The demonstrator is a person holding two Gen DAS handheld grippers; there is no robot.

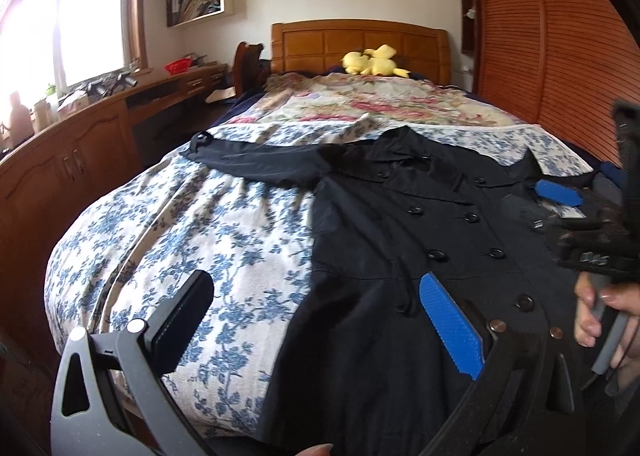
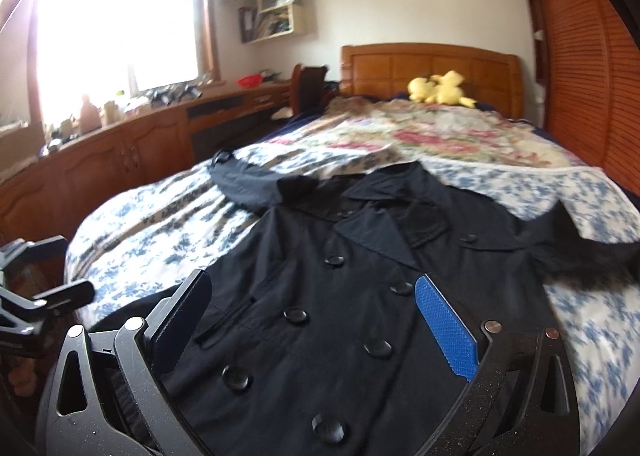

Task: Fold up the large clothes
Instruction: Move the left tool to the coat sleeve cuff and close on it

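A large black double-breasted coat [image 1: 400, 223] lies face up on the bed, collar toward the headboard, one sleeve [image 1: 256, 159] stretched out to the left. My left gripper [image 1: 316, 308] is open, held above the coat's lower left edge. My right gripper [image 2: 316, 308] is open above the coat's [image 2: 328, 296] buttoned front, nothing between its fingers. The right gripper also shows at the right edge of the left wrist view [image 1: 576, 211], over the coat's right side.
The bed carries a blue floral cover [image 1: 180, 232] and a pink floral blanket [image 1: 360, 99]. A yellow plush toy [image 1: 374, 61] sits by the wooden headboard [image 1: 360, 39]. Wooden cabinets [image 1: 80, 159] run along the left; a slatted wardrobe [image 1: 560, 55] stands on the right.
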